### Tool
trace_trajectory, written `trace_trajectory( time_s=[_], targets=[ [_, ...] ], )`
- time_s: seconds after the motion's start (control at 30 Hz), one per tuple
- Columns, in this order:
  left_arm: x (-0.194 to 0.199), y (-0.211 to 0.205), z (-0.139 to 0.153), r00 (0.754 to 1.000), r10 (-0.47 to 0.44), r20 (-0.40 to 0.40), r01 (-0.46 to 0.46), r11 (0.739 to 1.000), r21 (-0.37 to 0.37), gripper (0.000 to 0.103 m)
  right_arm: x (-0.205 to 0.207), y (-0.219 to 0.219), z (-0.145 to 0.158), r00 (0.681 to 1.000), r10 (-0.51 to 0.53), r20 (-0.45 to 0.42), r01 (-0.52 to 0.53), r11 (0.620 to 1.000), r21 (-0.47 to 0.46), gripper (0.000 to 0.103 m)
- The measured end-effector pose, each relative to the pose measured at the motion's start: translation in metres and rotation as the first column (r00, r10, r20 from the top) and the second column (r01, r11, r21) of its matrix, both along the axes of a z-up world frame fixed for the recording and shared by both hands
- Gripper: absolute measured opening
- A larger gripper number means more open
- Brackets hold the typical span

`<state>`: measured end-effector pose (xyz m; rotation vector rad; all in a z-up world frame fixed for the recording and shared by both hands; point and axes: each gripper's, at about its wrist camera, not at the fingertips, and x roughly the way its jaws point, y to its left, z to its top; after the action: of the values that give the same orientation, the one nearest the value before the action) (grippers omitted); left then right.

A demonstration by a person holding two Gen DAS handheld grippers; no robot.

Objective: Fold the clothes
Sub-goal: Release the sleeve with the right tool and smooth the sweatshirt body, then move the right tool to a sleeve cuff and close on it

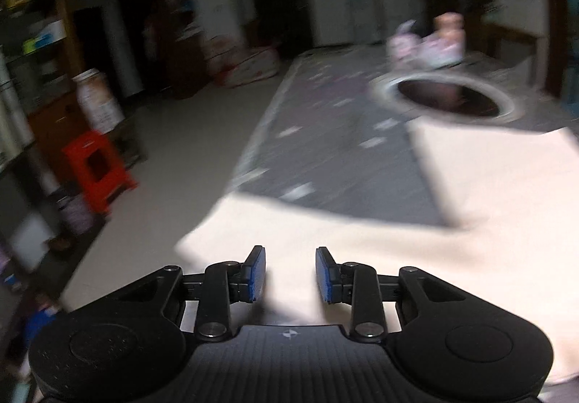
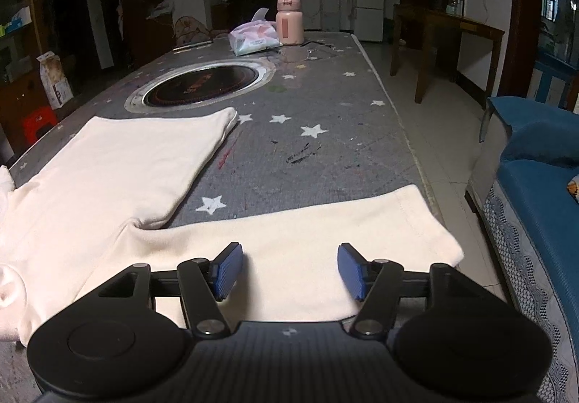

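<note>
Cream trousers [image 2: 119, 168], legs splayed flat

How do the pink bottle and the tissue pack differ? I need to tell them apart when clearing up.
The pink bottle stands upright and tall with a lid; the tissue pack lies low and flat. The bottle looks rigid and plain pink; the pack is soft, pale and printed. Both sit at the table's far end, beside each other.

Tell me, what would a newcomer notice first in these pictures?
A cream garment lies spread across the near end of a grey star-patterned table. Beyond it is a round black cooktop, and at the far end a pink bottle.
</note>
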<state>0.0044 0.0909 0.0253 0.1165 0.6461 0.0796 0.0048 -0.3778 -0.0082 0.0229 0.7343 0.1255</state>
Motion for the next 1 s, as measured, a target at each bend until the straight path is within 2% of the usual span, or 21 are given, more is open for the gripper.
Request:
trace_trajectory(
  time_s=[0.07, 0.17, 0.27, 0.33, 0.43, 0.53, 0.67, 0.77, 0.87, 0.97, 1.0],
  targets=[
    [-0.002, -0.022, 0.009, 0.995, -0.092, 0.029, 0.093, 0.995, -0.044, 0.033, -0.002, 0.001, 0.002, 1.000, 0.003, 0.004, -0.003, 1.000, 0.000, 0.060],
    [0.004, -0.052, 0.009, 0.974, -0.222, 0.031, 0.225, 0.965, -0.138, 0.031, -0.004, 0.004, 0.003, 1.000, 0.013, 0.005, -0.013, 1.000, -0.002, 0.060],
    [0.010, -0.072, 0.001, 0.954, -0.298, 0.027, 0.298, 0.940, -0.167, 0.029, -0.005, 0.006, 0.000, 1.000, 0.015, -0.003, -0.015, 1.000, 0.004, 0.060],
    [0.016, -0.077, -0.007, 0.954, -0.301, 0.005, 0.297, 0.940, -0.169, 0.029, -0.005, 0.006, -0.002, 1.000, 0.014, -0.007, -0.014, 1.000, 0.007, 0.060],
    [0.023, -0.067, -0.019, 0.966, -0.254, -0.041, 0.241, 0.950, -0.199, 0.028, -0.006, 0.004, -0.004, 1.000, 0.009, -0.009, -0.009, 1.000, 0.009, 0.060],
    [0.020, -0.059, -0.020, 0.969, -0.246, -0.039, 0.231, 0.946, -0.227, 0.026, -0.006, 0.002, -0.004, 1.000, 0.009, -0.010, -0.008, 1.000, 0.009, 0.060],
    [0.014, -0.063, -0.008, 0.963, -0.269, -0.005, 0.262, 0.941, -0.214, 0.027, -0.008, 0.001, 0.000, 1.000, 0.001, 0.002, -0.001, 1.000, 0.010, 0.060],
    [0.021, -0.074, -0.014, 0.958, -0.284, -0.035, 0.276, 0.949, -0.155, 0.027, -0.012, 0.005, 0.005, 1.000, 0.014, 0.015, -0.014, 1.000, 0.016, 0.060],
    [0.018, -0.079, -0.020, 0.957, -0.288, -0.046, 0.280, 0.951, -0.132, 0.027, -0.019, 0.017, 0.008, 0.997, 0.070, 0.020, -0.070, 0.997, 0.010, 0.060],
    [0.004, -0.088, -0.011, 0.943, -0.334, -0.018, 0.329, 0.937, -0.119, 0.037, -0.029, 0.038, 0.017, 0.986, 0.165, 0.032, -0.165, 0.986, -0.004, 0.060],
    [-0.003, -0.093, -0.007, 0.933, -0.360, -0.001, 0.358, 0.928, -0.102, 0.037, -0.032, 0.045, 0.020, 0.979, 0.198, 0.037, -0.198, 0.980, -0.004, 0.060]
  ],
)
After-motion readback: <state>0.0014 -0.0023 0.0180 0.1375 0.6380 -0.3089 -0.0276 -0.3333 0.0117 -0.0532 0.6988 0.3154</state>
